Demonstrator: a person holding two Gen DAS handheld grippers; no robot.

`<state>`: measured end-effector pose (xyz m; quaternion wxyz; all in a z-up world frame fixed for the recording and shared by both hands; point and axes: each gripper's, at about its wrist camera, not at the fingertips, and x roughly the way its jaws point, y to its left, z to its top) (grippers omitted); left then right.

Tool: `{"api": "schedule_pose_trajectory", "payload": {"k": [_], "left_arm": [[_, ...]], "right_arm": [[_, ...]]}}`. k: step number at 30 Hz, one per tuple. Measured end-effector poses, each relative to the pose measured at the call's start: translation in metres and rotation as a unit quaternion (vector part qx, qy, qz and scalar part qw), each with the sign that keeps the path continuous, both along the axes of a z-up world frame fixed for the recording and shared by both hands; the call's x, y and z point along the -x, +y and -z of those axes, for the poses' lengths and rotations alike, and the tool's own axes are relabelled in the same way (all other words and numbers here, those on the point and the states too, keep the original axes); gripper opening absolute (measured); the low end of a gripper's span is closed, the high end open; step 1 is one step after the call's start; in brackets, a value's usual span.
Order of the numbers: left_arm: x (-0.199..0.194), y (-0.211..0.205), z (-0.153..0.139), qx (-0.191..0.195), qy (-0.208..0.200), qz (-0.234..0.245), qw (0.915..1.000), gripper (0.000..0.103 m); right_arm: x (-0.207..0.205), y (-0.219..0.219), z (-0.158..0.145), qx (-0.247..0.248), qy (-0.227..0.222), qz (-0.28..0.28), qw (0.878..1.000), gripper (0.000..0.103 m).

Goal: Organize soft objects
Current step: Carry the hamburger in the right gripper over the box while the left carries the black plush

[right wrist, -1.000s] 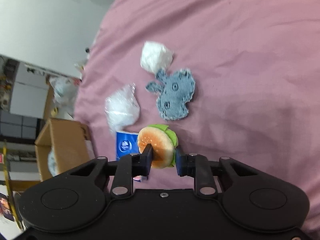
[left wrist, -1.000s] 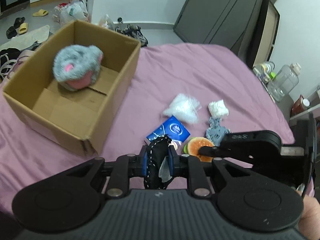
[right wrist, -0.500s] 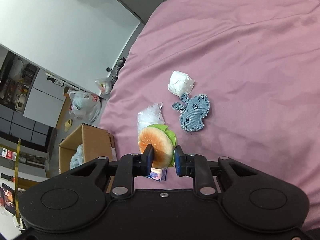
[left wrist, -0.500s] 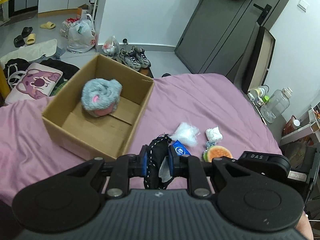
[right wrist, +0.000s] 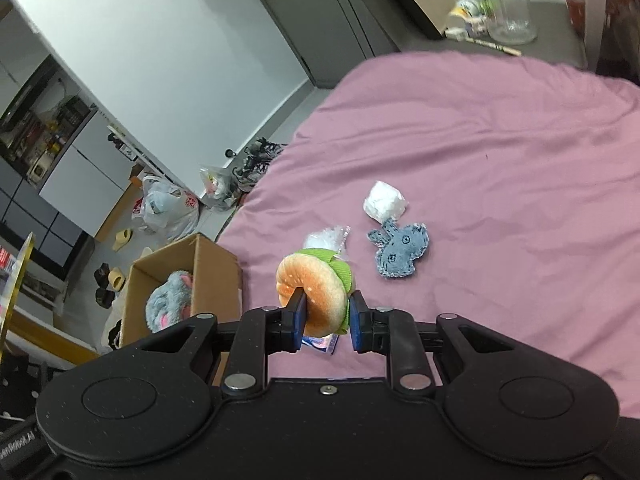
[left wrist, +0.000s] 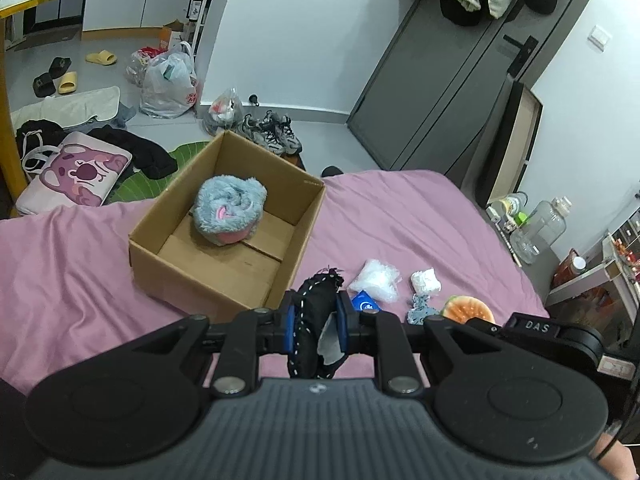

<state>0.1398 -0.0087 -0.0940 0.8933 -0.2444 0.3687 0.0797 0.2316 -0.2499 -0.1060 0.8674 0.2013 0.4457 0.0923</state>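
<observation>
An open cardboard box [left wrist: 224,236] sits on the pink bed [left wrist: 400,216], holding one grey-and-pink fluffy plush [left wrist: 230,210] against its far wall. The left claw [left wrist: 316,318] is nearly closed, pinching a black fabric pouch with white stitching [left wrist: 314,320] held up above the bed. The right claw [right wrist: 326,320] squeezes a plush hamburger [right wrist: 314,288], lifted off the bed. On the sheet lie a denim animal patch [right wrist: 400,254], a white wad [right wrist: 384,202], a clear plastic bag [left wrist: 376,276] and a blue packet [left wrist: 365,303].
</observation>
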Motion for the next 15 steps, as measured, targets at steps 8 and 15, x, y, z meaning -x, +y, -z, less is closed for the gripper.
{"api": "schedule_pose_trajectory", "payload": {"k": [8, 15], "left_arm": [[0.013, 0.014, -0.011, 0.008, -0.024, -0.002, 0.9997, 0.019], [0.02, 0.033, -0.015, 0.014, -0.032, -0.007, 0.9994, 0.019]], "right_arm": [[0.017, 0.011, -0.008, 0.008, -0.013, -0.005, 1.0, 0.022], [0.022, 0.031, -0.019, 0.003, -0.027, -0.007, 1.0, 0.022]]}}
